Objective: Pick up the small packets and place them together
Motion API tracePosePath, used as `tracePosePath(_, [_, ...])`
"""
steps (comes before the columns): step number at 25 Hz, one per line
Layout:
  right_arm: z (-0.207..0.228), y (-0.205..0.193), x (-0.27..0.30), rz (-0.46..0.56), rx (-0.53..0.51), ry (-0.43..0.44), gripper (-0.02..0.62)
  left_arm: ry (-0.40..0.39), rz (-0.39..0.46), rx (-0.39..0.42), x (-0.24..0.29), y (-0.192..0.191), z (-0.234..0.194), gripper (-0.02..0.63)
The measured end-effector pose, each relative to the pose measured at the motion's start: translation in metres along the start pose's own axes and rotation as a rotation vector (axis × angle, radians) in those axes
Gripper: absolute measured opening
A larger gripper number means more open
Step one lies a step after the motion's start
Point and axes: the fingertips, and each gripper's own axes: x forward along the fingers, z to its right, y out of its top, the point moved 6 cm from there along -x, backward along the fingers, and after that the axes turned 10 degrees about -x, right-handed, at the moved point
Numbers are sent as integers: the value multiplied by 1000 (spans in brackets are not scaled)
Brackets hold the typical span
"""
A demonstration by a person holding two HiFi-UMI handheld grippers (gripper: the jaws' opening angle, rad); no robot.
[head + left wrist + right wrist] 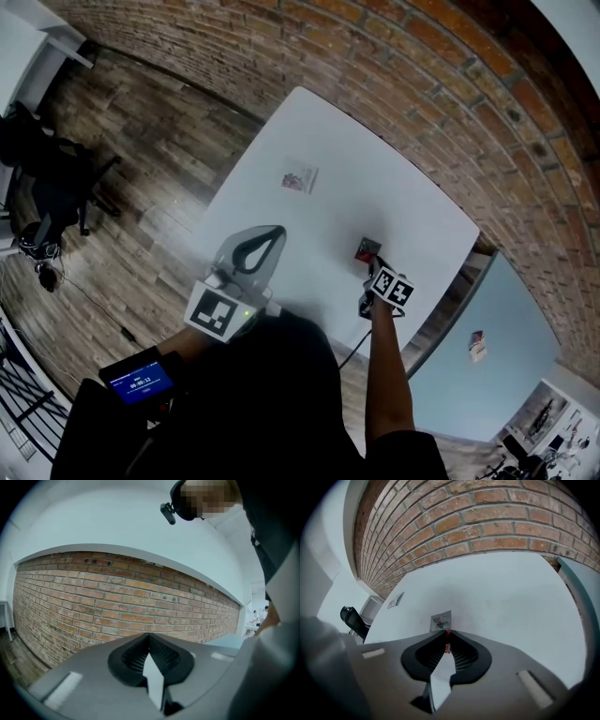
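Nothing reads clearly. The blue screen on the left forearm shows pale digits too small to make out. Print on the far packet and near packet is illegible. The left marker cube and right marker cube bear only black-and-white squares.

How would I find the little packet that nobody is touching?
Look at the white square table beside the brick wall. Toward its far edge lies a small flat pale packet with pink print, all alone. The small red-printed packet is different: the right gripper pinches it.
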Motion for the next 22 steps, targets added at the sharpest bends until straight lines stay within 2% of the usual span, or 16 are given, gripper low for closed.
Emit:
tracePosePath(3, [-2,6,5,7,25,3,32,-2,3,6,1,2,-1,0])
tracePosePath(9, [-7,8,12,36,162,50,31,7,-1,0,0,4,-9,0])
tracePosePath(11, [-9,8,13,40,172,53,31,7,2,3,0,5,-11,0])
tracePosePath(14, [-10,10,13,60,149,47,36,9,4,5,-2,6,-13,0])
tracePosePath(19, [-12,15,4,99,88,37,138,16,3,-10,-6,5,-19,0])
tracePosePath(22, [-18,13,-16,135,6,3,155,26,6,-20,-9,4,-26,0])
